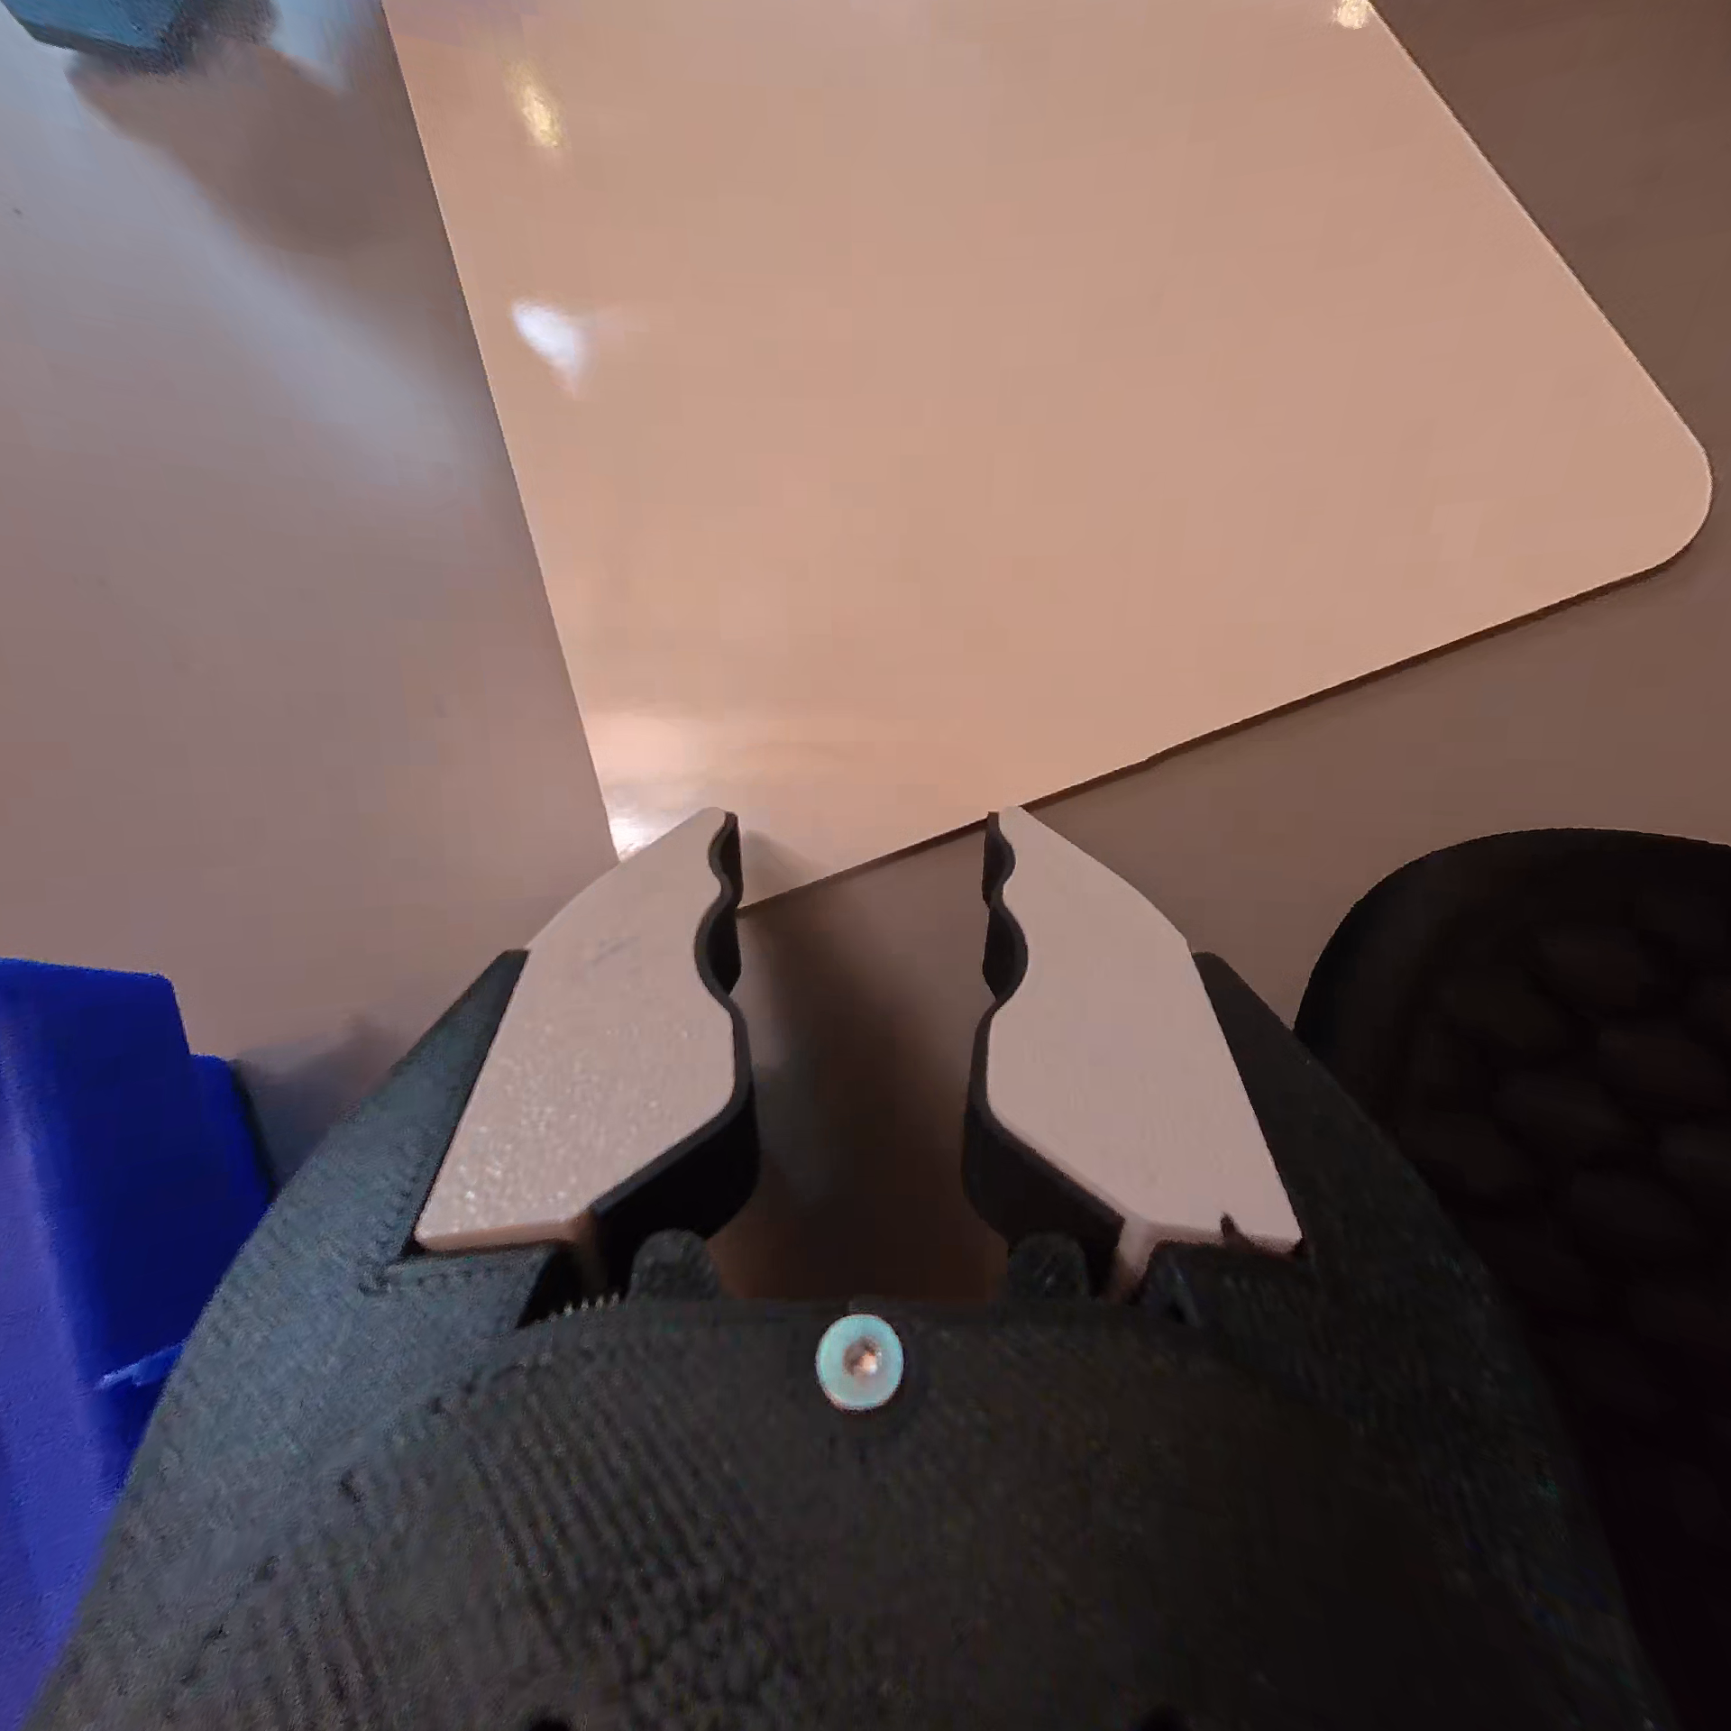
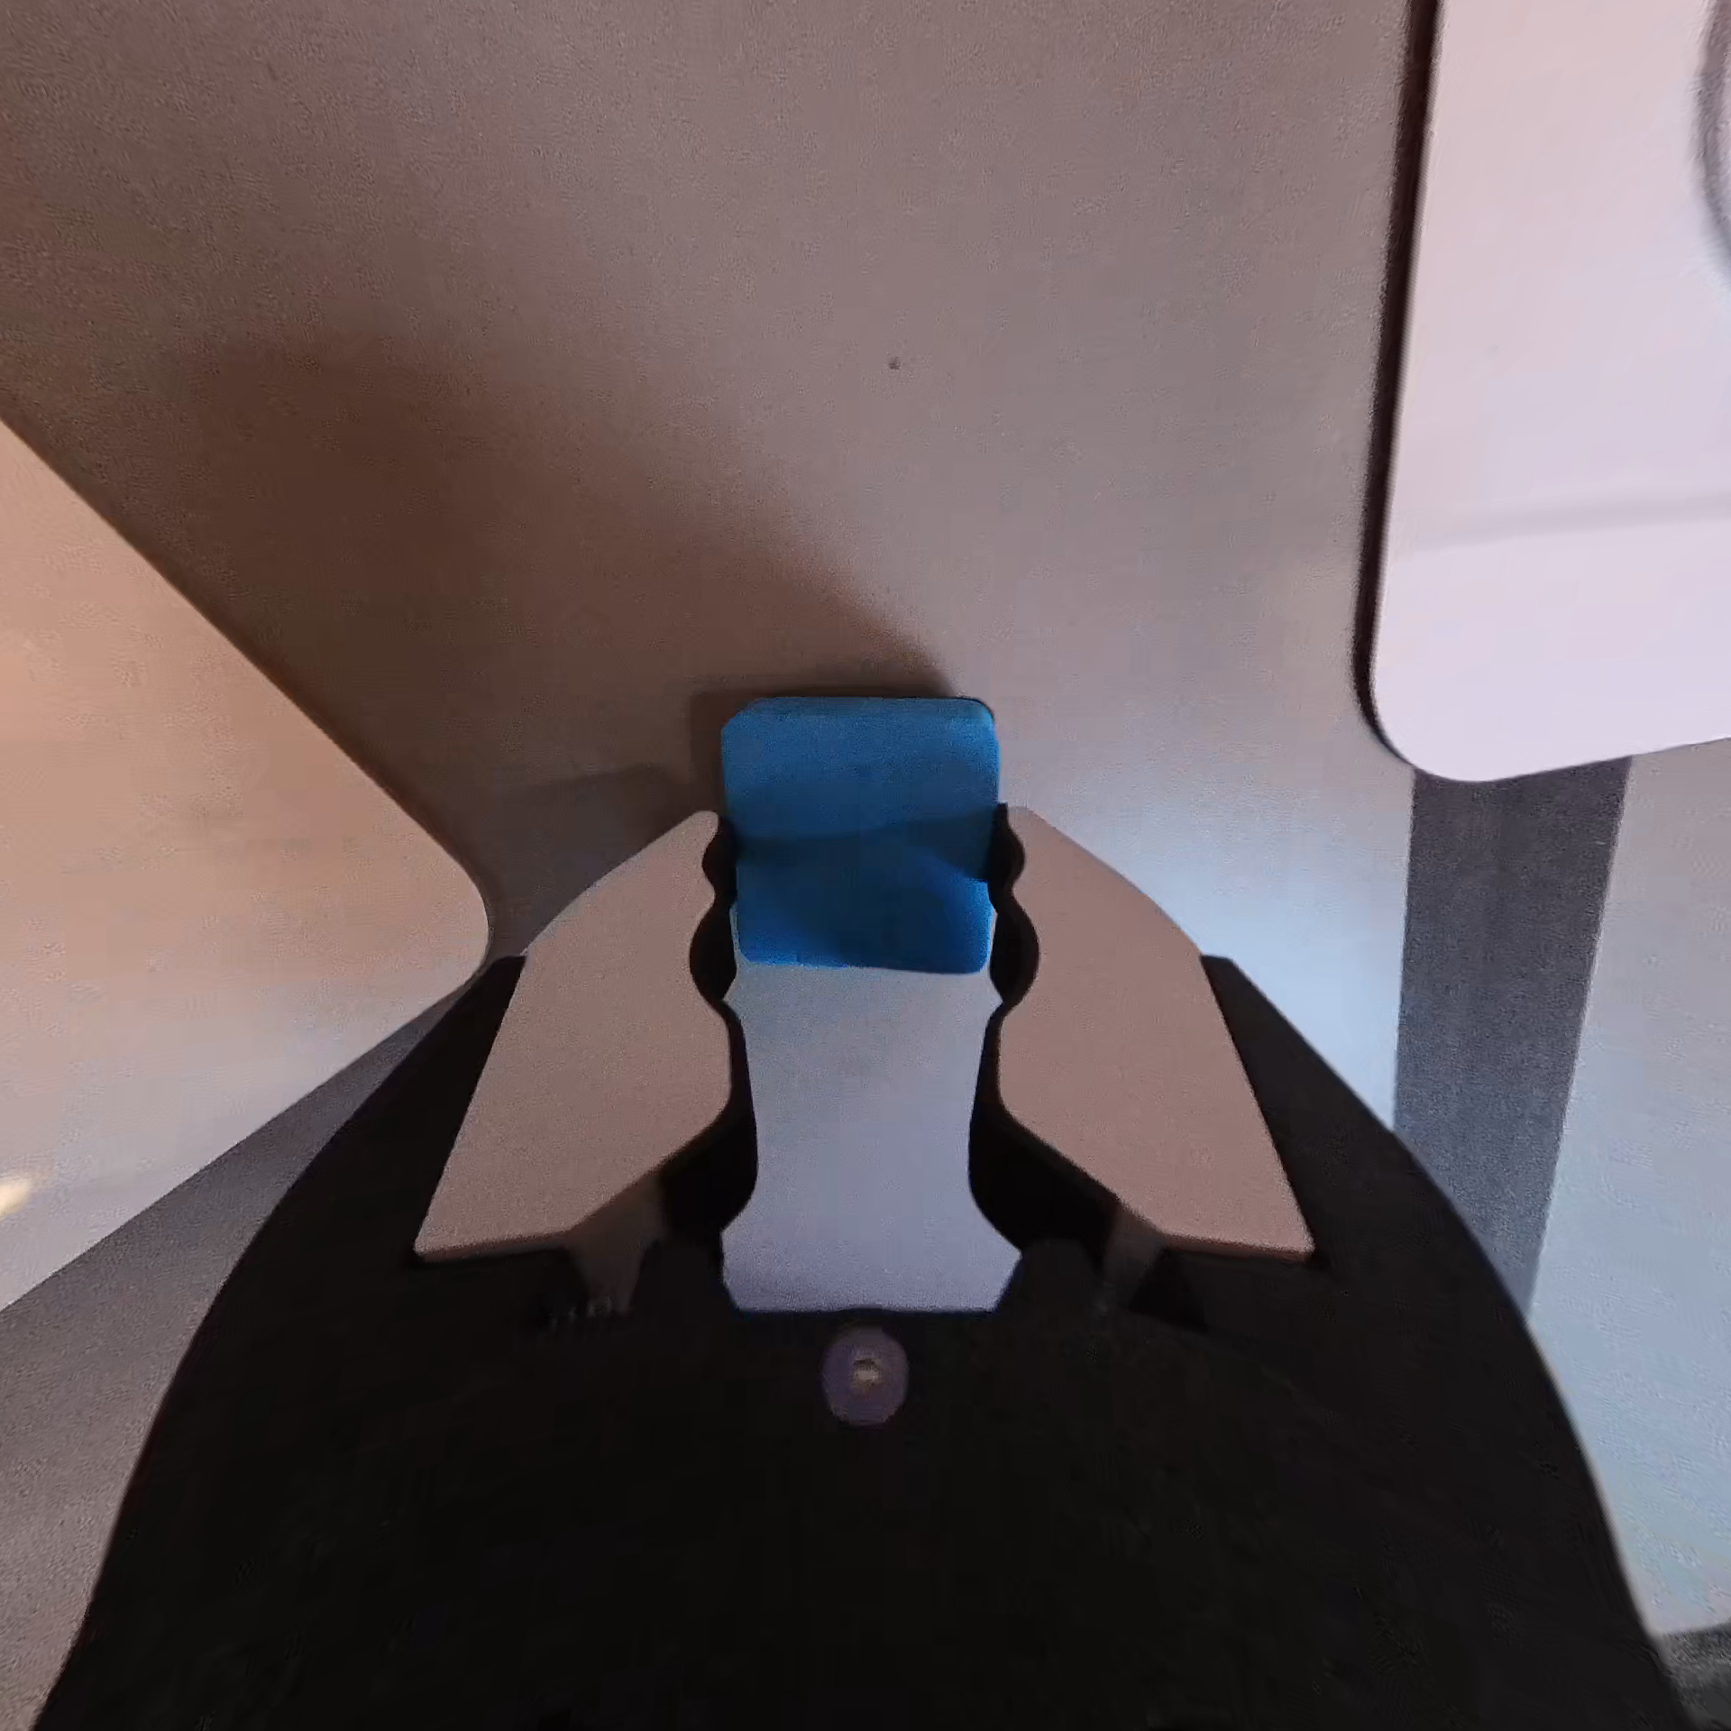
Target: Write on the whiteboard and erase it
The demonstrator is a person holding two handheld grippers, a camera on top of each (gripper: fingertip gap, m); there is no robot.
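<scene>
The right gripper (image 2: 857, 824) pinches the blue eraser (image 2: 857, 834) off the whiteboard's (image 1: 937, 421) corner; the left gripper (image 1: 862, 834) gapes empty at its near edge; carry the eraser across flat, press evenly.

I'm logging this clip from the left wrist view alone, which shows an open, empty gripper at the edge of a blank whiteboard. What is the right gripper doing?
Observer: The right gripper is shut on a blue eraser, which is pinched between its fingertips.
Operator: Is the eraser on the whiteboard?
Observer: No. It is over bare table, to the right of the whiteboard and clear of its rounded corner.
Operator: Is anything else near it?
Observer: A white panel with a rounded corner is off to the right, apart from the eraser.
</scene>
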